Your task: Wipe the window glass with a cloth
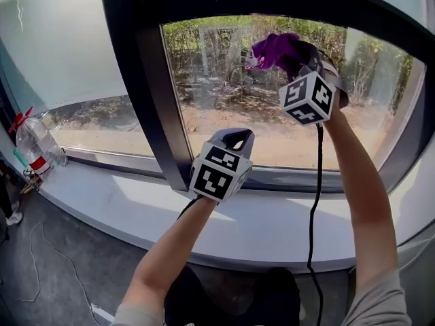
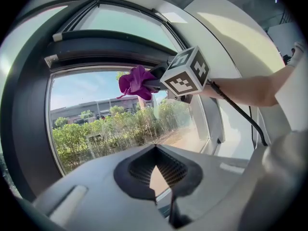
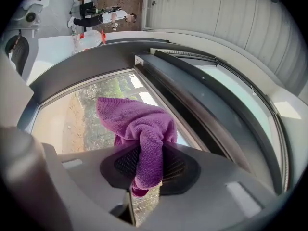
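Near top frame (image 3: 192, 81), right gripper (image 3: 147, 170) pinching cloth (image 3: 137, 124)

Cloth (image 3: 139, 129) — purple, nubby knit; glass (image 1: 224, 87) streaked; frame (image 1: 160, 107) dark, matt; at nine o'clock, a clear plastic bottle (image 1: 37, 145).

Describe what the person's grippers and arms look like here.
The left gripper and right gripper have light grey bodies with black ribbed pads. Each carries a white marker cube, left and right, printed with black squares. A black cable runs down from the right one. The forearms are bare, with short grey sleeves.
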The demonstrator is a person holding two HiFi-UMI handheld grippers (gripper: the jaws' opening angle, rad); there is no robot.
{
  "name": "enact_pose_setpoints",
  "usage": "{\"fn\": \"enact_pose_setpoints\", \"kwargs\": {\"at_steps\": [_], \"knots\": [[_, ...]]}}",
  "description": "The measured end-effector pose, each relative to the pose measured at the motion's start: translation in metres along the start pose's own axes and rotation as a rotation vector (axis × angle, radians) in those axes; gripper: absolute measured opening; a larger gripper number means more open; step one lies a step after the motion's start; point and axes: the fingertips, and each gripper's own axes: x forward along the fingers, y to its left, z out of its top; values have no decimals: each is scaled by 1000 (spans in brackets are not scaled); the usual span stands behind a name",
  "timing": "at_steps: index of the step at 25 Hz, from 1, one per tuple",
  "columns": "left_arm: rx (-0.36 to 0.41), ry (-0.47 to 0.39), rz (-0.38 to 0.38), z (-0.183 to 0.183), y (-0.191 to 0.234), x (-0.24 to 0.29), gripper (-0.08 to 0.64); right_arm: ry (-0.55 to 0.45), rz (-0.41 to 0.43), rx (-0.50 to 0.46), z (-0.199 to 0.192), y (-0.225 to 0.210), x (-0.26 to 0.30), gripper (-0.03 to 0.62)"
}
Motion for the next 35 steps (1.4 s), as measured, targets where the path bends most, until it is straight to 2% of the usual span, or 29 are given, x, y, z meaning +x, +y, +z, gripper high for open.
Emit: {"fn": "enact_pose_setpoints", "kwargs": {"at_steps": [8,14,18,21,27,35], "knots": [[-65,98,-33,-62,-25,17,0,30,133,-7,-52,96,-28,112],[-106,168,-65,-108,-43,27,0,74,258,-12,-97,188,-52,114],[-129,197,-79,-128,-56,31,0,95,301,7,-122,234,-66,114],[-149,217,-84,-143,-64,32,0,132,359,19,-142,271,-78,114],[-193,253,-82,-176,-71,33,0,218,488,-27,-181,339,-98,114],[-211,279,-97,-199,-82,33,0,330,603,-54,-224,387,-117,114]]}}
